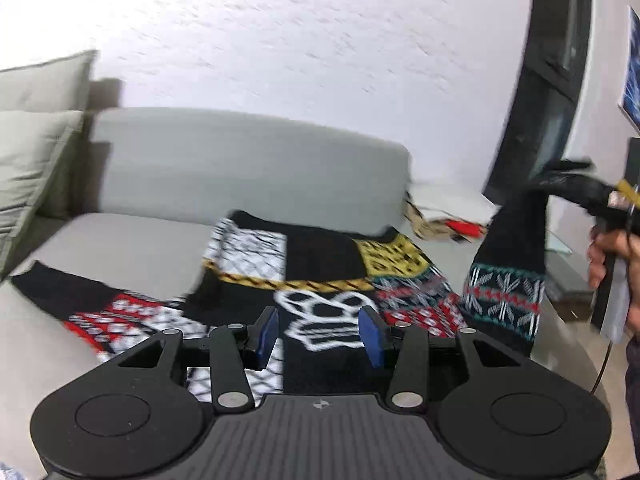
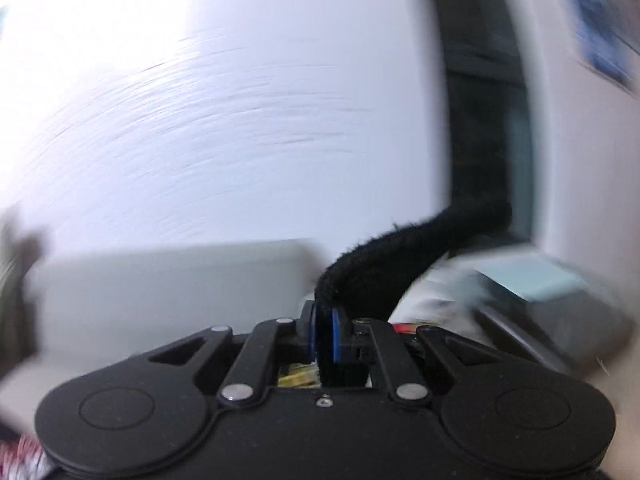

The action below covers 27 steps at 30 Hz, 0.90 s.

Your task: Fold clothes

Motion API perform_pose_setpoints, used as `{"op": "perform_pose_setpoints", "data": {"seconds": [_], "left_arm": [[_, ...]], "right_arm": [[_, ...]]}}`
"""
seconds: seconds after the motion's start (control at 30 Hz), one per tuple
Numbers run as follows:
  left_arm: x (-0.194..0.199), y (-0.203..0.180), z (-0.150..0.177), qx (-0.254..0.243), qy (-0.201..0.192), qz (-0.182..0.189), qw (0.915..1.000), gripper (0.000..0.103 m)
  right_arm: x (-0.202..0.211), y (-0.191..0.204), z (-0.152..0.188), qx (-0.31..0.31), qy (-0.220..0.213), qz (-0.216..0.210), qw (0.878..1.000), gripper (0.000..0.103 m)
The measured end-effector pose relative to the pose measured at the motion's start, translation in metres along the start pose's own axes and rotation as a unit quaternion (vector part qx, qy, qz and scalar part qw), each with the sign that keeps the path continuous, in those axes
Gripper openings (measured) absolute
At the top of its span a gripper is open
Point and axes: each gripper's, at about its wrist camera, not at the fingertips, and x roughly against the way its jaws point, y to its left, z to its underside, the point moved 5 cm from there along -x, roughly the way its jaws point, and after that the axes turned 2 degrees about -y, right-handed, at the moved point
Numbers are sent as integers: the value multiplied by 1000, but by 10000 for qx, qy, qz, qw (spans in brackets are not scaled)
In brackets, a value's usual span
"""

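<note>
Left wrist view: left gripper (image 1: 318, 330) spread, empty, hovering over patterned sweater (image 1: 320, 276) laid flat on grey sofa (image 1: 248, 160). Right gripper (image 2: 324, 334) pinching black cuff of sleeve (image 1: 506, 280), raised off to the right, prob. to swing it across the body.

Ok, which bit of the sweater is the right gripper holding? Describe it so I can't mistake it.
Start at the grey sofa, where the patchwork sweater lies spread on the seat. From its right edge one sleeve is lifted off the cushion, its black cuff pinched in the right gripper. Unlike the other sleeve, lying flat at the left, it hangs in the air, banded with teal and red.
</note>
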Motion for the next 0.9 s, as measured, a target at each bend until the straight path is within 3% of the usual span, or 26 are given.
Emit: {"op": "perform_pose_setpoints", "data": {"seconds": [0.1, 0.13, 0.17, 0.23, 0.3, 0.4, 0.5, 0.63, 0.7, 0.77, 0.9], "left_arm": [[15, 20, 0, 198, -169, -142, 9996, 44], [20, 27, 0, 264, -225, -189, 9992, 44], [22, 33, 2, 336, -227, -232, 9989, 44], [20, 43, 9, 494, -102, -306, 9983, 44], [17, 53, 16, 653, 24, -380, 9971, 44], [4, 56, 23, 835, 255, -361, 9955, 44], [-20, 52, 28, 944, 524, -182, 9940, 45], [-69, 50, 35, 1234, 925, 52, 9880, 47], [-98, 56, 36, 1653, 1124, 207, 9796, 47], [-127, 66, 35, 2228, 1270, 303, 9661, 43], [-174, 83, 31, 3153, 1380, 209, 9387, 35]], "right_arm": [[4, 93, 41, 612, 516, -1013, 9916, 11], [6, 118, 62, 707, 915, -1543, 9812, 14], [8, 142, 82, 794, 1311, -2051, 9667, 27], [18, 167, 113, 855, 2062, -2733, 9357, 36], [27, 163, 123, 641, 2349, -2920, 9249, 39], [17, 121, 113, 220, 2455, -2614, 9332, 45], [1, 64, 104, -296, 2510, -1950, 9477, 47], [1, -4, 115, -1143, 2794, -1440, 9424, 47], [-1, -25, 127, -1536, 2936, -1302, 9345, 47], [-1, -34, 139, -1773, 3022, -1213, 9287, 48], [-4, -40, 151, -2006, 3011, -1283, 9234, 48]]}}
